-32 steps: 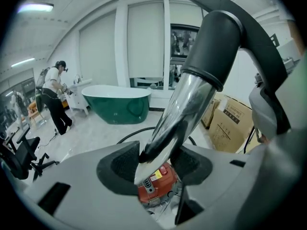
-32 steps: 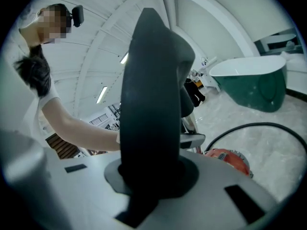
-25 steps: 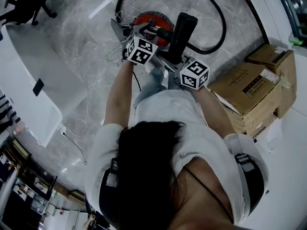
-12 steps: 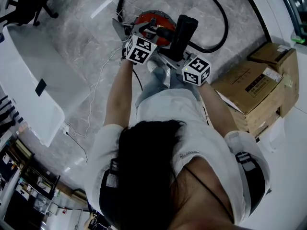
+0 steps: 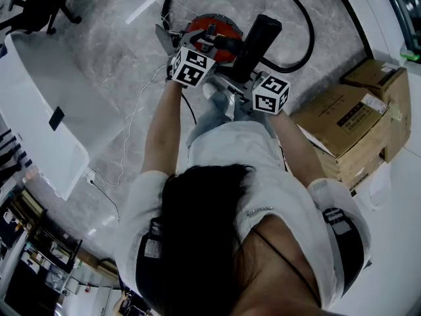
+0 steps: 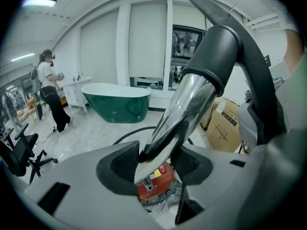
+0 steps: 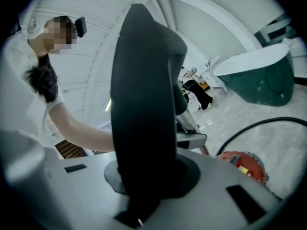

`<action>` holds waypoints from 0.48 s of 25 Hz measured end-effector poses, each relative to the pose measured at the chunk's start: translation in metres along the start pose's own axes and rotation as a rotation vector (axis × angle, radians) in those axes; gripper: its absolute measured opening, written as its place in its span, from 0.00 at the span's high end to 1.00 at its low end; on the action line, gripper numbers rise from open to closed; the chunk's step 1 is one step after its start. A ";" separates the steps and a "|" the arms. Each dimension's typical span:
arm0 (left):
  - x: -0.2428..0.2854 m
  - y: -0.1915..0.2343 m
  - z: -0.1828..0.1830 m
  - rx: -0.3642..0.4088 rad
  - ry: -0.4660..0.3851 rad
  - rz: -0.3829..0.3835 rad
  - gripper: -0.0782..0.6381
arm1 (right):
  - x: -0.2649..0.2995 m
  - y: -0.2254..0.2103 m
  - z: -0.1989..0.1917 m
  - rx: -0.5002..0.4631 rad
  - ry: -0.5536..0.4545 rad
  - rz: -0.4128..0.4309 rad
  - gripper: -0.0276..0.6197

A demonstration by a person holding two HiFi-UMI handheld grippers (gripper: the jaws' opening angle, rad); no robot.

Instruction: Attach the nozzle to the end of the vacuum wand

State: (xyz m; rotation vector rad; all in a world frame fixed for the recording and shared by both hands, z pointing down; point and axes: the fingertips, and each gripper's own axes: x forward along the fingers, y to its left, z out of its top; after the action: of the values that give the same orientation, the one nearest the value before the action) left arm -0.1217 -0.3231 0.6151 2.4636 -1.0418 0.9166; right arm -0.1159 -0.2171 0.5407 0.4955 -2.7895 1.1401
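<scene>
Left gripper view is showing the left tool clamping its pads on the chrome vacuum wand, while the right tool is gripping the black nozzle tightly. The nozzle's collar is sitting over the wand's upper end, both hanging above the red vacuum on the marble floor.

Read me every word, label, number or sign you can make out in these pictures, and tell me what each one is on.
Nothing here can be read as text.
Cardboard box: dark printed label, too small to read.
Red vacuum cleaner: yellow and white sticker, blurred, unreadable.
Marker cubes: black-and-white square patterns only, no words or numbers.
</scene>
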 end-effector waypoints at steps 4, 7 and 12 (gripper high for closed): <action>0.000 -0.001 0.001 0.000 0.003 0.006 0.61 | 0.005 0.001 -0.001 -0.049 -0.007 -0.083 0.87; 0.000 -0.002 0.000 0.007 0.001 0.005 0.61 | 0.010 0.001 -0.007 -0.104 0.023 -0.152 0.87; -0.002 0.001 -0.001 -0.004 0.001 0.008 0.61 | 0.012 0.001 -0.010 -0.135 0.067 -0.141 0.87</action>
State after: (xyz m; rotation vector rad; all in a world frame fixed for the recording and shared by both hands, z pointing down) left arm -0.1231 -0.3225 0.6145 2.4576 -1.0521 0.9177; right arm -0.1278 -0.2130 0.5493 0.6171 -2.7022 0.9156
